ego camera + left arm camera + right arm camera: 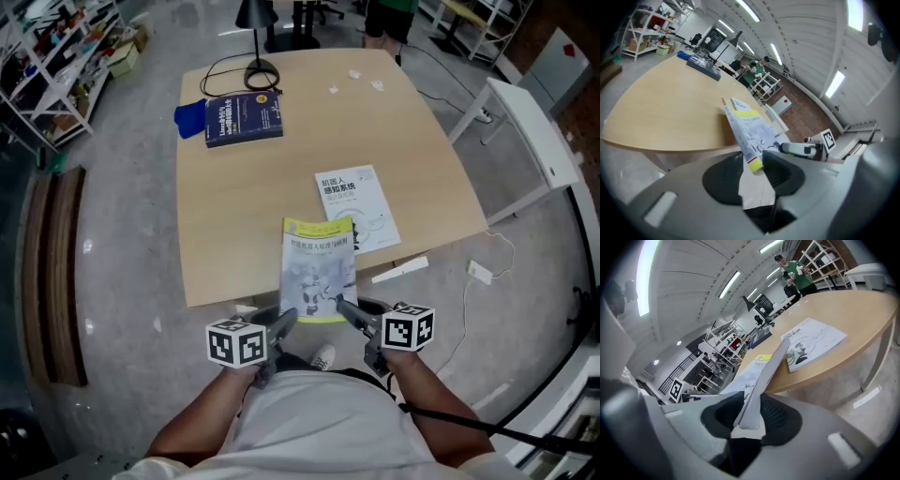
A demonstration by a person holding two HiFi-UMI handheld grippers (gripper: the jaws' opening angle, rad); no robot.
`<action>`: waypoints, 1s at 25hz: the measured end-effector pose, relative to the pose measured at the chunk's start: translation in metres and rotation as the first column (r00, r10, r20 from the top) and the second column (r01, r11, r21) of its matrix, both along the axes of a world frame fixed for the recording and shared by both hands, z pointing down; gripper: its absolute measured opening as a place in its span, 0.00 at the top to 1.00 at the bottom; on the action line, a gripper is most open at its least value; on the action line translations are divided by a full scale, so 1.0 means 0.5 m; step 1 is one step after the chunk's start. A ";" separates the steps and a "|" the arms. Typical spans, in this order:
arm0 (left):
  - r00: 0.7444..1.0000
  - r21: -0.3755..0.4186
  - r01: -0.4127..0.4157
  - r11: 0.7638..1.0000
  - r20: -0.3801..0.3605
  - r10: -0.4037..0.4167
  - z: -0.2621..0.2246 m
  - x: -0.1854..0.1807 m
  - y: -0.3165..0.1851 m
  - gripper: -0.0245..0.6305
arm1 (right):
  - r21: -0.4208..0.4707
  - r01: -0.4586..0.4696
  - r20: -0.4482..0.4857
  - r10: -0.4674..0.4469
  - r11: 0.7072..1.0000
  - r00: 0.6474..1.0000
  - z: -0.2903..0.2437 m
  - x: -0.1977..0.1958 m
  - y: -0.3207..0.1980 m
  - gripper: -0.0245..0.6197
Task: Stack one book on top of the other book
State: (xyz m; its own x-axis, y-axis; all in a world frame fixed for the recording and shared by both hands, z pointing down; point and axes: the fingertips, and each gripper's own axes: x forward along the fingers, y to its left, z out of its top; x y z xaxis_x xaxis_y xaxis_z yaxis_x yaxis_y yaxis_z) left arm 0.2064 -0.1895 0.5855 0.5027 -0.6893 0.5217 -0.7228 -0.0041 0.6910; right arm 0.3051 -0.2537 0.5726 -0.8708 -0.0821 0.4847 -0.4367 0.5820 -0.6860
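A thin book with a yellow top band (318, 267) hangs tilted over the near edge of the wooden table (234, 216). It is held by its two near corners. My left gripper (286, 324) is shut on the near-left corner; in the left gripper view the book (749, 131) runs out from between the pads of that gripper (757, 165). My right gripper (345, 310) is shut on the near-right corner, and the right gripper view shows the book (764, 373) edge-on in its jaws (750, 414). A white book (354, 206) lies flat on the table just right of it.
A dark blue book (243, 119) lies at the far left beside a blue cloth (189, 117). A lamp base with a black cable (260, 71) stands behind it. A white table (532, 122) is at the right, shelves (56, 56) at the left. A person (389, 17) stands beyond the table.
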 end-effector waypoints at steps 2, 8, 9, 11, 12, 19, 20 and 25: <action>1.000 0.020 -0.019 1.000 0.006 0.019 -0.009 0.039 -0.014 0.75 | 0.028 -0.017 0.002 0.017 0.999 1.000 -0.013 0.040 -0.011 0.79; 0.998 0.075 -0.061 0.995 0.030 0.059 -0.039 0.116 -0.089 0.74 | 0.093 -0.058 0.013 0.057 0.994 0.998 -0.052 0.120 -0.081 0.79; 0.997 0.079 -0.070 0.994 0.035 0.067 -0.042 0.119 -0.104 0.74 | 0.094 -0.063 0.016 0.062 0.994 0.998 -0.053 0.125 -0.094 0.79; 0.996 0.087 -0.084 0.993 0.049 0.080 -0.045 0.118 -0.139 0.74 | 0.093 -0.074 0.023 0.072 0.993 0.997 -0.052 0.125 -0.126 0.79; 0.995 0.090 -0.089 0.992 0.054 0.085 -0.044 0.115 -0.158 0.74 | 0.092 -0.081 0.024 0.079 0.993 0.997 -0.049 0.123 -0.144 0.79; 0.998 0.082 -0.063 0.995 0.035 0.061 -0.038 0.089 -0.290 0.74 | 0.105 -0.054 -0.022 0.056 0.993 0.998 -0.045 0.094 -0.282 0.79; 0.998 0.081 -0.055 0.995 0.036 0.052 -0.035 0.087 -0.307 0.74 | 0.106 -0.046 -0.025 0.049 0.993 0.998 -0.042 0.090 -0.300 0.79; 0.999 0.068 0.022 0.997 0.030 -0.024 -0.009 0.087 -0.365 0.74 | 0.098 0.032 -0.049 -0.028 0.995 0.998 -0.017 0.080 -0.373 0.79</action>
